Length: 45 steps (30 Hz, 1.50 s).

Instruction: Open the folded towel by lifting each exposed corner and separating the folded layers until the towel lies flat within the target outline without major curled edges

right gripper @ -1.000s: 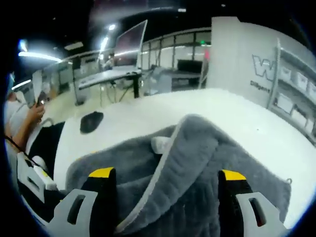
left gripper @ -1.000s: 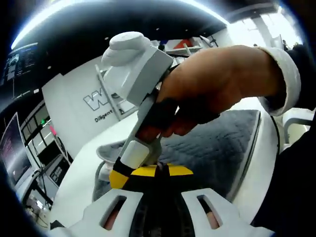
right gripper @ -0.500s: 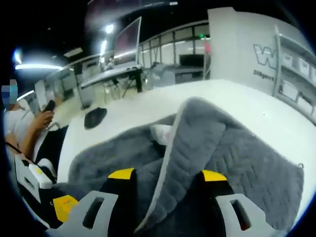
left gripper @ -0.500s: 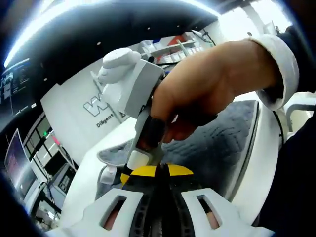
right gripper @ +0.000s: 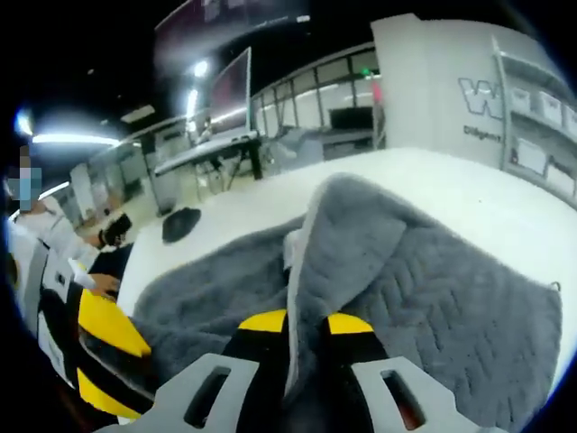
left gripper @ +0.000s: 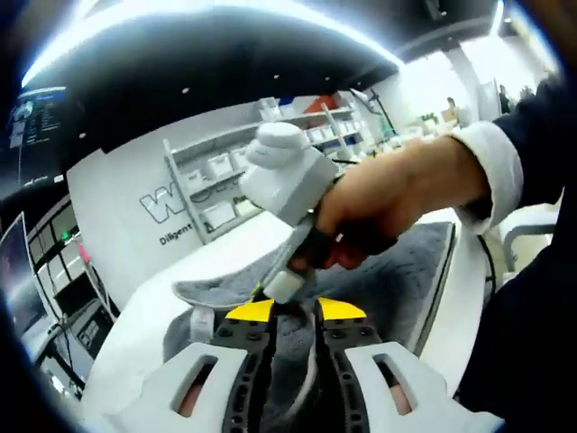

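Fingers of both grippers [left gripper: 295, 311] [right gripper: 305, 323] pinch folds of the grey towel [right gripper: 433, 289].

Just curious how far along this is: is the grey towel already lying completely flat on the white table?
No: in the right gripper view the right gripper pinches a raised fold of the towel above the table.

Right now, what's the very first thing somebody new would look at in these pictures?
Probably the big grey towel lying on the white table, with one fold of it standing up like a tent in the right gripper view. The right gripper is pinched shut on that raised fold. In the left gripper view, a hand is right up close, holding that gripper just above the left gripper, which is closed on towel too.
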Tool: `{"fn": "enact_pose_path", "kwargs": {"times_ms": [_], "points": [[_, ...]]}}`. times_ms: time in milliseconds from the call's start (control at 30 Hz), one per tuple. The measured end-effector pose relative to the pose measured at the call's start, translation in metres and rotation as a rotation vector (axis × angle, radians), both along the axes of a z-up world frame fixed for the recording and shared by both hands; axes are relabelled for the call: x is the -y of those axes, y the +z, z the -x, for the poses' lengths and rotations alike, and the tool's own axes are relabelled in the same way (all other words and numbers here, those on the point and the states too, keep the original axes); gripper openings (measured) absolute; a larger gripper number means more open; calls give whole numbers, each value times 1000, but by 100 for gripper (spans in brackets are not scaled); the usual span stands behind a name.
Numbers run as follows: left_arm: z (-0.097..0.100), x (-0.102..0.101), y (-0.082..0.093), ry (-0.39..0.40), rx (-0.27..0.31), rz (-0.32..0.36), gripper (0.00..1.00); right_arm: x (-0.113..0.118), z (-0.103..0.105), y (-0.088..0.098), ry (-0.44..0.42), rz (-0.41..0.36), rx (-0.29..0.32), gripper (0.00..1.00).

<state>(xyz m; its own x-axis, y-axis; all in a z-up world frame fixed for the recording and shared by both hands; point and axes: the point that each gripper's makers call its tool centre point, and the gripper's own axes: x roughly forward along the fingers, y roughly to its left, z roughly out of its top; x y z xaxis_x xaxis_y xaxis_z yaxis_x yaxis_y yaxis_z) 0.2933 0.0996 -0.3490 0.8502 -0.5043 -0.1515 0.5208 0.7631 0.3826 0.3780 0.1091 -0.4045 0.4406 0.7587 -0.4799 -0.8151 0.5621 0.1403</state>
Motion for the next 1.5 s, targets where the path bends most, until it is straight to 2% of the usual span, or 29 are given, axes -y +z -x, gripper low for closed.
{"fn": "enact_pose_path", "kwargs": {"times_ms": [67,167,267,400,433,500,567,633,733,867,933,1000,1100,1167,1200,1267,1300,1433,1500], "points": [[-3,-9,7,5,5,45,25,2,0,5,-6,-17,3,8],[-6,-24,14,4,-36,164,29,6,2,12,-10,-40,4,8],[-13,-42,16,16,-58,195,32,9,3,20,-14,-78,-5,8],[-28,-69,9,71,-86,216,36,15,5,30,-25,-137,-36,8],[-35,-80,4,100,-113,245,43,18,6,32,-25,-149,-39,8],[-43,-88,1,102,-123,269,57,22,7,35,-26,-158,-42,8],[-48,-93,-4,105,-149,282,63,26,7,38,-28,-172,-49,8],[-52,-94,-9,92,-174,282,65,29,7,41,-31,-183,-55,8],[-58,-93,-13,60,-200,284,74,35,5,51,-26,-208,-72,8],[-66,-90,-13,-23,-213,283,80,44,4,60,-19,-230,-85,8],[-70,-93,-13,-20,-218,280,85,48,5,64,-18,-243,-90,8],[-74,-92,-13,-50,-211,270,90,55,5,69,-16,-255,-93,8],[-78,-87,-25,-98,-278,264,96,68,2,77,-19,-259,-87,8],[-77,-84,-33,-131,-314,223,99,75,0,81,-19,-268,-96,8],[-79,-84,-37,-144,-315,194,99,79,2,82,-19,-270,-96,7],[-81,-81,-36,-172,-289,174,99,84,3,84,-23,-271,-92,6],[-81,-79,-36,-183,-294,174,99,87,3,84,-23,-270,-90,6],[-83,-76,-43,-230,-341,152,98,96,5,86,-14,-273,-105,5],[-86,-78,-52,-234,-363,101,97,102,6,88,-16,-282,-113,5]]}}
